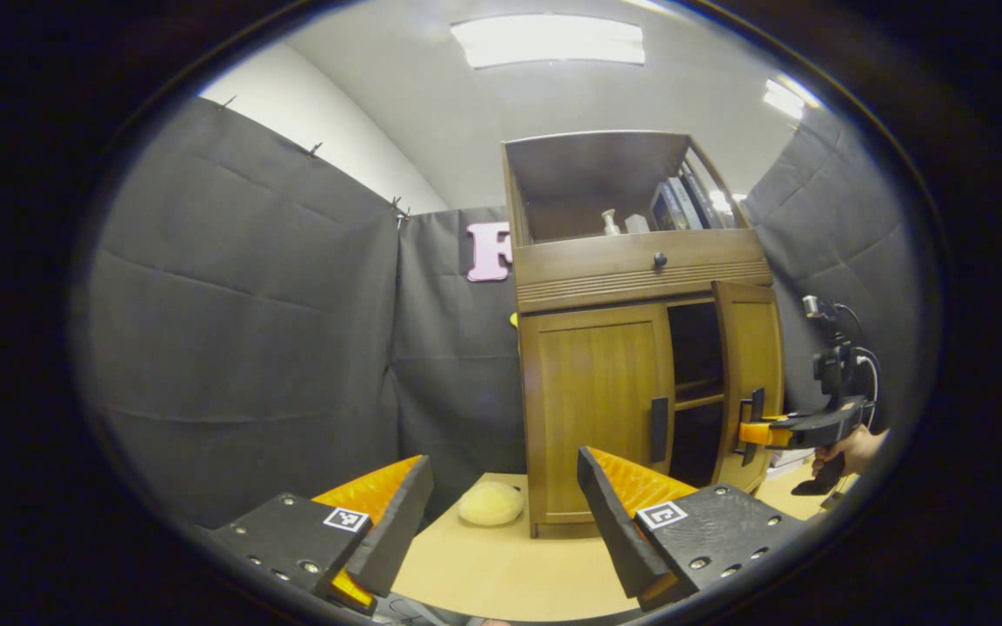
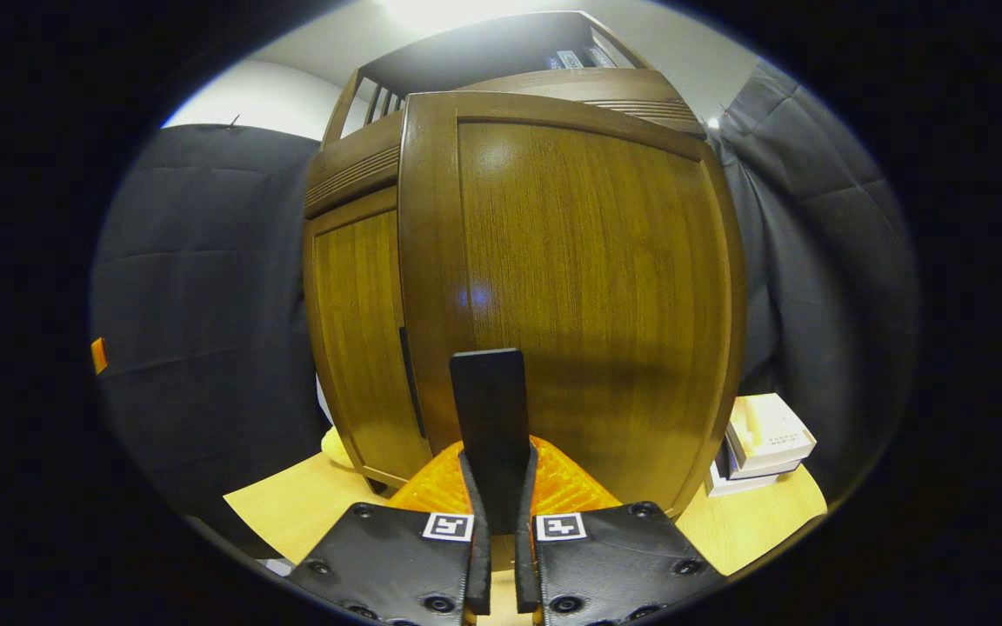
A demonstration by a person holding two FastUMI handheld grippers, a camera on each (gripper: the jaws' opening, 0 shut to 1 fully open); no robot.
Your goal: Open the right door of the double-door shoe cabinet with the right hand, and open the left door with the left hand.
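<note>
The right tool is clenched on the right door's handle, a flat dark upright bar, both fingers pressing its sides. That right door stands partly swung out. The left tool hangs released, jaws wide, well short of the left door, which sits closed with its own dark handle at the inner edge. The shoe cabinet stands on the pale table. The doors look like stiff, glossy wood-grain panels, light on their hinges; the slim bar handles are probably the surest grip, since the lacquered faces seem slippery.
</note>
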